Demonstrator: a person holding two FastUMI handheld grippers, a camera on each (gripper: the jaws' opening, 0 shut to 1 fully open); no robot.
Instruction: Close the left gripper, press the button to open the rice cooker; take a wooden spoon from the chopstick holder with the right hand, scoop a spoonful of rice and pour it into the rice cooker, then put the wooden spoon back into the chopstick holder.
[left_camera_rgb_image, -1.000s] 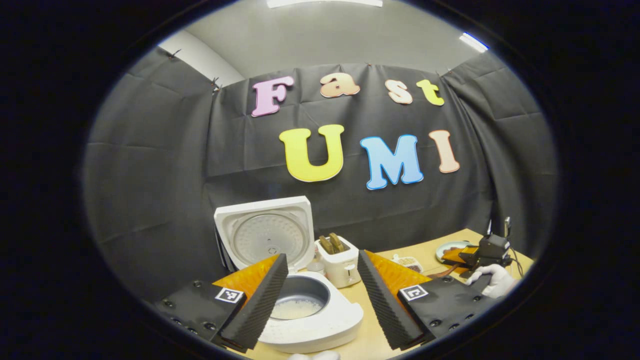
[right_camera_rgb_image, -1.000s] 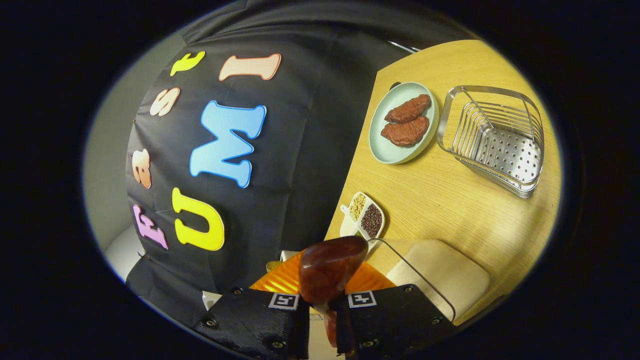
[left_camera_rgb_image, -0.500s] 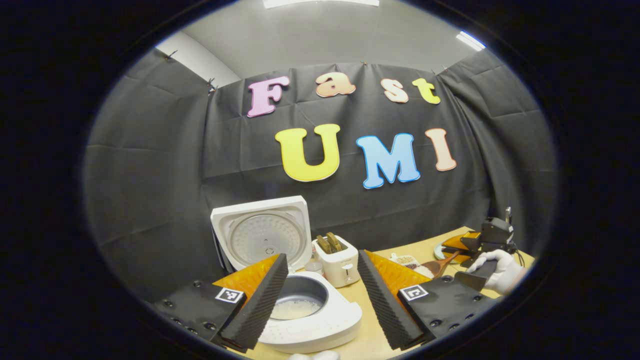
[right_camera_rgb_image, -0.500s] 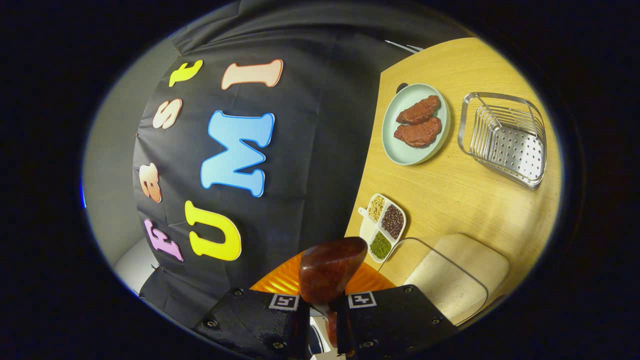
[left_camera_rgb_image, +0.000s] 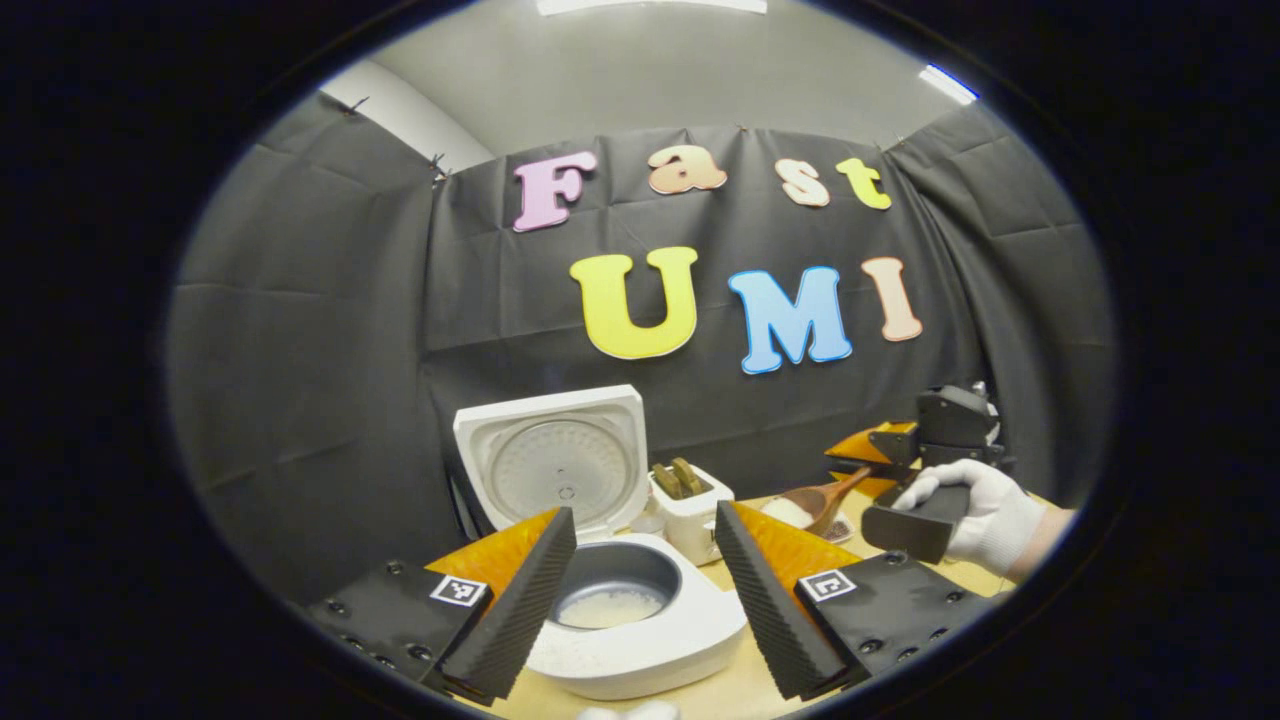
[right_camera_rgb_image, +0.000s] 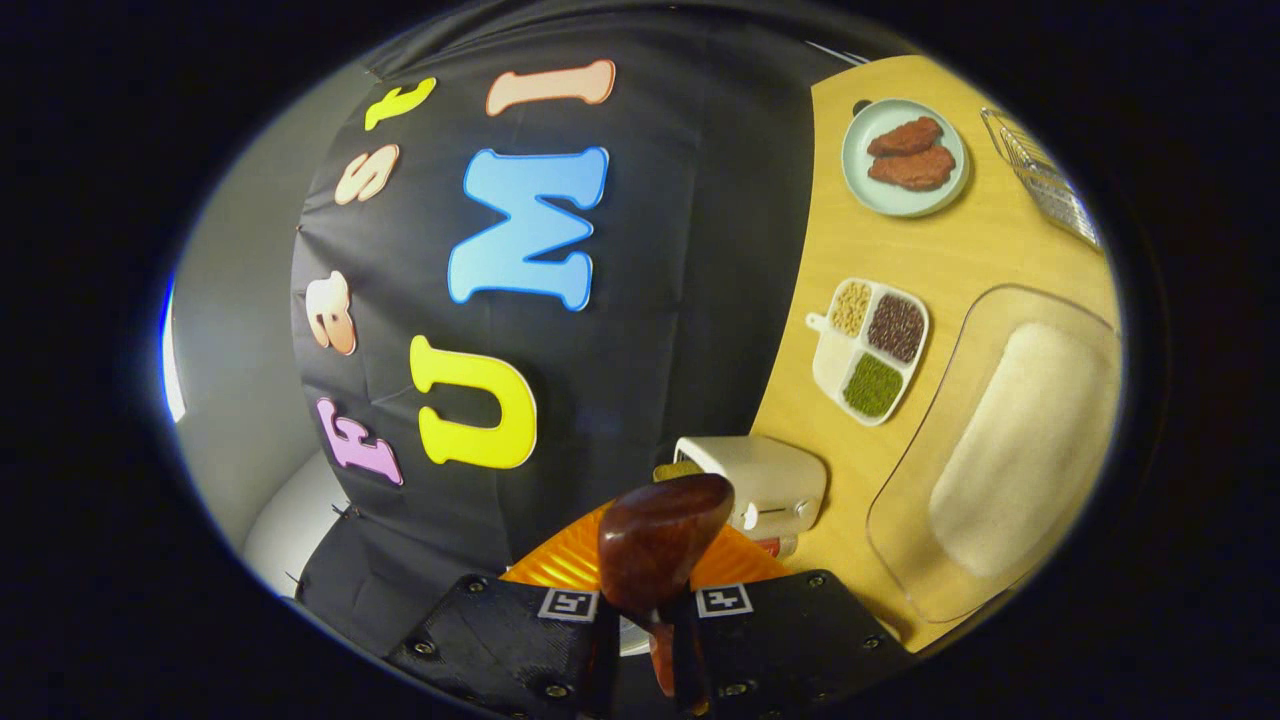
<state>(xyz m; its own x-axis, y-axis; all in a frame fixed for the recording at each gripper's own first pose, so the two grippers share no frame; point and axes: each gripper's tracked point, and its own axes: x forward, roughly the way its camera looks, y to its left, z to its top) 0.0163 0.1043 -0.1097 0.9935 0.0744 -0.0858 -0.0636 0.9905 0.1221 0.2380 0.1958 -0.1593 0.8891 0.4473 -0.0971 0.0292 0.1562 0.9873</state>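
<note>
- The left gripper (left_camera_rgb_image: 640, 590) hangs low over the table (right_camera_rgb_image: 960, 250) with its two fingers spread wide apart, released and grasping nothing.
- Between those fingers, in the left gripper view, sits one rice cooker (left_camera_rgb_image: 640, 630), its lid (left_camera_rgb_image: 555, 465) standing upright at the back; the near rim is partly covered by the fingers. A thin layer of white rice (left_camera_rgb_image: 610, 607) lies in the bottom of the inner pot.
- The right gripper (right_camera_rgb_image: 645, 625) has its jaws clenched on one wooden spoon (right_camera_rgb_image: 655, 545). In the right gripper view the spoon's bowl is seen from its back, so its load is hidden there and the handle is mostly covered by the fingers.
- In the left gripper view the same spoon (left_camera_rgb_image: 815, 503) is held in the air to the right of the cooker, near one toaster (left_camera_rgb_image: 690, 505), and a small heap of rice shows in its bowl. A gloved hand (left_camera_rgb_image: 985, 515) grips the right gripper's handle.
- Two brown slices stick up from the toaster; the gripper fingers cut off part of its body.
- The right gripper view also shows one clear tray of rice (right_camera_rgb_image: 1020, 440), one divided dish (right_camera_rgb_image: 870, 345) with three kinds of grain, one plate (right_camera_rgb_image: 903, 158) bearing two brown pieces, and one metal rack (right_camera_rgb_image: 1040, 175) cut off at the edge.
- I cannot make out the chopstick holder with certainty.
</note>
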